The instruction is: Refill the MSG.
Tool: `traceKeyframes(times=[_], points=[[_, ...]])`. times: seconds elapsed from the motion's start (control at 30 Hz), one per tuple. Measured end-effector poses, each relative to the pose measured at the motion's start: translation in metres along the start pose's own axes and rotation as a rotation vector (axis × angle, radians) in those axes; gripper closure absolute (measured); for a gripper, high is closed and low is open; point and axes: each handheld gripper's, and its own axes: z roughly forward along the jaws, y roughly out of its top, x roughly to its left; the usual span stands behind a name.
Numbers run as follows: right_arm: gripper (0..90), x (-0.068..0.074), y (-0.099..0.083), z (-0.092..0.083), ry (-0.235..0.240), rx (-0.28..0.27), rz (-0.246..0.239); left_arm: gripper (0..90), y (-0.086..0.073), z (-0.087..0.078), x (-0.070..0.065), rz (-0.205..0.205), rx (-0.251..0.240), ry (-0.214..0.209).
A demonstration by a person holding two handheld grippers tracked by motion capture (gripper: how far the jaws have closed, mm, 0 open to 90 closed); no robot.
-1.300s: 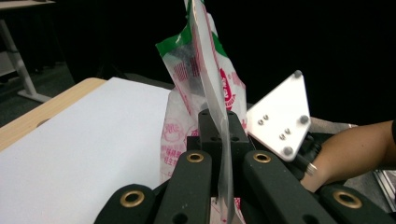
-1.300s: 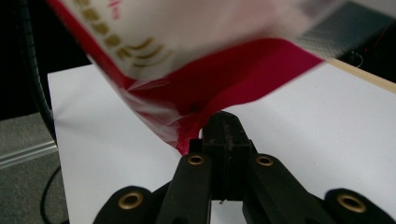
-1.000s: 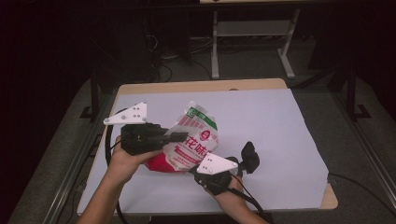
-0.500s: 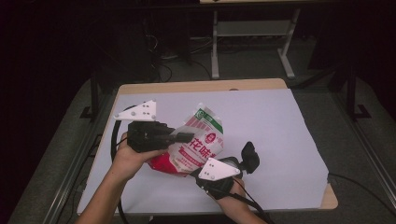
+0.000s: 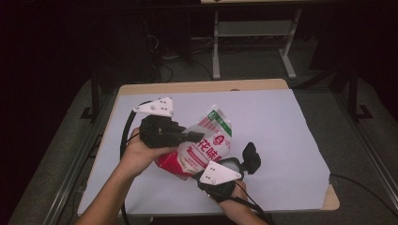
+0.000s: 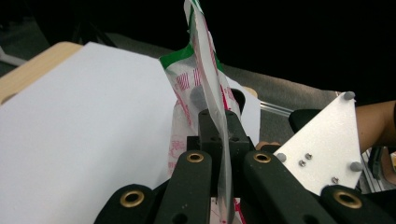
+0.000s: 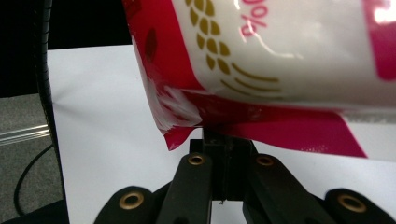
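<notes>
Bag (image 5: 202, 145) of white powder, printed red, white and green, was held just above the white sheet (image 5: 281, 140) that covered the table, near the sheet's front edge. Both grippers were clamped on it. The left gripper (image 5: 195, 137), at the bag's left side, had its jaws pressed together on the thin flat side seam (image 6: 219, 140), probably to steady the pouch and keep it tilted. The right gripper (image 7: 223, 137), in front of the bag and below it, pinched the red bottom seam (image 7: 261, 128), apparently bearing the weight from underneath. Gripped at two edges, the limp bag could not sag or swing. Its green top (image 5: 217, 115) pointed away from the person, toward the sheet's far edge.
</notes>
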Motion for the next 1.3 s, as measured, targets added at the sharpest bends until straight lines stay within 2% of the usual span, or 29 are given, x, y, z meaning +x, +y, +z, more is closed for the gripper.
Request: traceKeyframes(times=[0.1, 0.33, 0.73, 1.3], points=[[90.0, 0.002, -0.001, 0.001, -0.001, 0.006, 0.000, 90.0, 0.001, 0.003, 0.001, 0.007, 0.020, -0.013], [90.0, 0.005, -0.002, 0.002, 0.000, 0.007, 0.000, 90.0, 0.002, 0.008, 0.003, -0.008, 0.041, -0.024], [90.0, 0.005, -0.003, 0.000, -0.006, 0.006, 0.007, 90.0, 0.012, 0.020, 0.004, 0.007, 0.095, -0.037], [90.0, 0.009, -0.007, 0.003, -0.018, 0.014, 0.029, 90.0, 0.012, 0.030, 0.007, -0.005, 0.130, -0.059]])
